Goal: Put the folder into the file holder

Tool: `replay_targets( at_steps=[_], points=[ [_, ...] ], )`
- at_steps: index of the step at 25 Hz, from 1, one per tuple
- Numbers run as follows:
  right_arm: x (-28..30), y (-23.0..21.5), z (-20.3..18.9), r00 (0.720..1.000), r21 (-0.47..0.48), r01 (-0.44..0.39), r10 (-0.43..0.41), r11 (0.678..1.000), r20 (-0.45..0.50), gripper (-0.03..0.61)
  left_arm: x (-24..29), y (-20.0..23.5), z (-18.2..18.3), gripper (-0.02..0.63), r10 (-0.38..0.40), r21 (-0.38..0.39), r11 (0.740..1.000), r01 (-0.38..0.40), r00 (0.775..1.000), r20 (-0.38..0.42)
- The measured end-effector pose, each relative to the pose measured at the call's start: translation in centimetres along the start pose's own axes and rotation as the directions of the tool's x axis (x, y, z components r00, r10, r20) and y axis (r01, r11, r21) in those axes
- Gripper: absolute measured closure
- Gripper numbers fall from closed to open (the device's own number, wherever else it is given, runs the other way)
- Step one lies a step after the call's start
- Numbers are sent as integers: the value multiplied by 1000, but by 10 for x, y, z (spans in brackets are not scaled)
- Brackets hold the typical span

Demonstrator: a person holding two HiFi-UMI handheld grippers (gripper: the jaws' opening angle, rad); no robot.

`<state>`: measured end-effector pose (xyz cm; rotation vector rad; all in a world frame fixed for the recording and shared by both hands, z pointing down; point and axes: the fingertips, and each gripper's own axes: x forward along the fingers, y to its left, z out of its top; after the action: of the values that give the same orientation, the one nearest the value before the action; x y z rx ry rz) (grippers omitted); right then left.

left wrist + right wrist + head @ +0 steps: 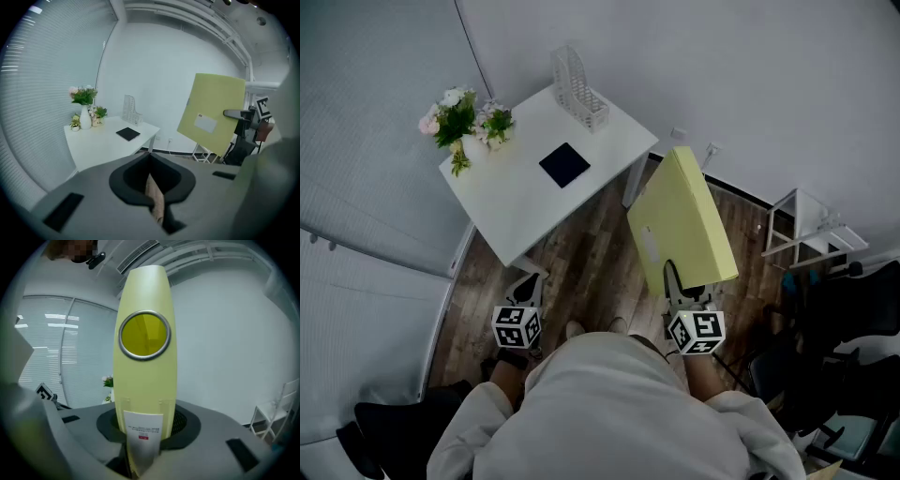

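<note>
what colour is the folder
Pale yellow-green folder; it shows best in the head view.

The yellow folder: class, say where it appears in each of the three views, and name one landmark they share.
Head view: folder right of centre, gripped by the right tool.
Left gripper view: folder at right, tilted.
Right gripper view: folder central, upright between the jaws.
Shared landmark: flowers on the white table.

A white table stands on a wood-plank floor near the walls. A white mesh file holder stands upright at its far edge. A flat black pad lies near the middle. A vase of flowers and a small potted plant stand side by side at the left corner.
</note>
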<state>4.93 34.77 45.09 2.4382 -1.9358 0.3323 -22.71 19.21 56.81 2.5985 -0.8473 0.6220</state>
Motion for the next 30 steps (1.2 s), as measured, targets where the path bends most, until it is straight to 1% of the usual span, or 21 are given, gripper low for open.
replay_targets(
  at_steps=[12,17,21,24,26,28,30],
  points=[
    [-6,-21,-1,1000,7,-13,13,1000,5,426,7,-24,-4,606,3,9,1000,-3,1000,-18],
    [-8,-33,3,999,50,-42,41,998,23,419,15,-38,-6,606,6,14,1000,-6,999,-33],
    [-9,-46,2,998,48,-66,65,997,23,419,21,-57,-9,606,9,14,1000,-8,999,-41],
    [1,-58,-2,996,38,-82,81,996,22,419,27,-66,-15,606,13,4,1000,-13,999,-48],
    [9,-62,-10,996,45,-85,85,995,3,420,29,-68,-26,606,17,2,1000,-17,997,-77],
    [16,-64,-16,995,55,-92,94,994,-18,420,29,-65,-36,606,27,-7,1000,-27,994,-105],
    [33,-65,-18,994,52,-105,107,993,-29,420,37,-55,-34,605,42,-26,999,-45,993,-109]
  ],
)
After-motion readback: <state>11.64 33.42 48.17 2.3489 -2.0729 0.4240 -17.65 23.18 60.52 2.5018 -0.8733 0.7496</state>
